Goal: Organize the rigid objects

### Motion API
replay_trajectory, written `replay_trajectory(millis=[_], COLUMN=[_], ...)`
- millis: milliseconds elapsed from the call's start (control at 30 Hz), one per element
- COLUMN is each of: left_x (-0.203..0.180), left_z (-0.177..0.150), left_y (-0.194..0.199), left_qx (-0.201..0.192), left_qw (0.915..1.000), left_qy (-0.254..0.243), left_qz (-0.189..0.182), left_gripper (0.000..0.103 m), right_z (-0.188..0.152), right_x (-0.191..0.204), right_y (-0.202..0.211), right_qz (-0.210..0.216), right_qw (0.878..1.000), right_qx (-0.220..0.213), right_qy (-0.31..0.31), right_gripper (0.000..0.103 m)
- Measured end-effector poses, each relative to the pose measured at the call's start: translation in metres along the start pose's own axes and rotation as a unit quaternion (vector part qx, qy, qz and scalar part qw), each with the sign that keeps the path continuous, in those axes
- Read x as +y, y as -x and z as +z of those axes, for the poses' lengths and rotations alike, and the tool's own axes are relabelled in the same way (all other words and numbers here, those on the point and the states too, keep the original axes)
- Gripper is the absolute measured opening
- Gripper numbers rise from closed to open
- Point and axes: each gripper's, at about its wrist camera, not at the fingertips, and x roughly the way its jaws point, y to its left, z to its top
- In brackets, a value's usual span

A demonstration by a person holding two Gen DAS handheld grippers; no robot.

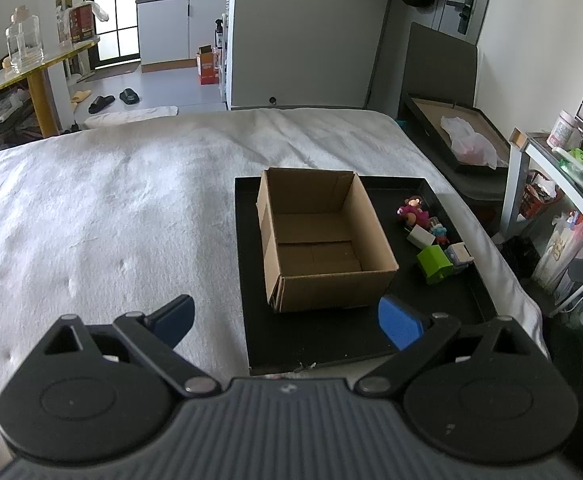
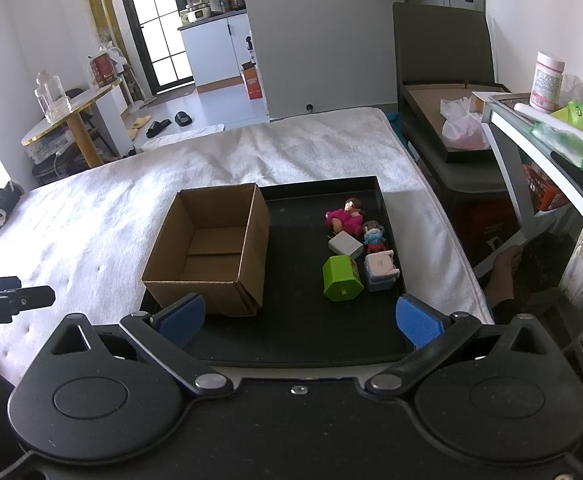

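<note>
An open, empty cardboard box (image 1: 323,240) (image 2: 211,248) stands on a black tray (image 1: 319,344) (image 2: 303,332) on the white bed. Right of the box lie several small things: a pink doll (image 1: 413,210) (image 2: 345,218), a white block (image 1: 420,236) (image 2: 345,244), a small red and blue figure (image 1: 439,234) (image 2: 374,238), a green box (image 1: 434,264) (image 2: 341,278) and a pale toy (image 1: 459,256) (image 2: 380,270). My left gripper (image 1: 285,320) is open and empty in front of the box. My right gripper (image 2: 299,320) is open and empty over the tray's near part.
The white bed (image 1: 111,220) (image 2: 91,220) stretches left and behind the tray. A dark stand with a framed tray and plastic bag (image 1: 471,144) (image 2: 463,128) is at the back right. A cluttered shelf (image 1: 571,160) (image 2: 551,132) stands at the right edge.
</note>
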Motion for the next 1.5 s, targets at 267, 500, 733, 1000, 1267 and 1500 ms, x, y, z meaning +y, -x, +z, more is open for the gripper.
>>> replay_trajectory(millis=[267, 500, 733, 1000, 1267, 1500], left_x=[-0.0013, 0.0008, 0.0023, 0.0039, 0.0040, 0.0044], left_z=[-0.0001, -0.0013, -0.0018, -0.0019, -0.0018, -0.0018], left_y=[0.0027, 0.0050, 0.0063, 0.0072, 0.0074, 0.0078], left_qx=[-0.005, -0.010, -0.010, -0.010, -0.010, -0.010], left_qw=[1.0000, 0.9999, 0.9999, 0.9999, 0.9999, 0.9999], left_qy=[-0.001, 0.008, 0.009, 0.013, 0.014, 0.014], left_qz=[0.001, 0.001, 0.002, 0.000, 0.001, 0.001], left_gripper=[0.098, 0.098, 0.098, 0.098, 0.098, 0.098], right_z=[-0.0004, -0.0012, -0.0050, -0.0085, -0.0089, -0.0094], right_x=[0.0000, 0.0002, -0.0005, -0.0001, 0.0001, 0.0004], right_y=[0.0002, -0.0001, -0.0001, -0.0023, -0.0023, -0.0026], right_qz=[0.001, 0.001, -0.002, 0.001, -0.001, 0.000], right_qw=[1.000, 1.000, 1.000, 1.000, 1.000, 1.000], right_qx=[0.000, 0.000, -0.002, 0.000, 0.000, 0.000], right_qy=[0.001, 0.003, 0.000, -0.001, 0.001, 0.000], right_gripper=[0.103, 0.103, 0.103, 0.103, 0.103, 0.103])
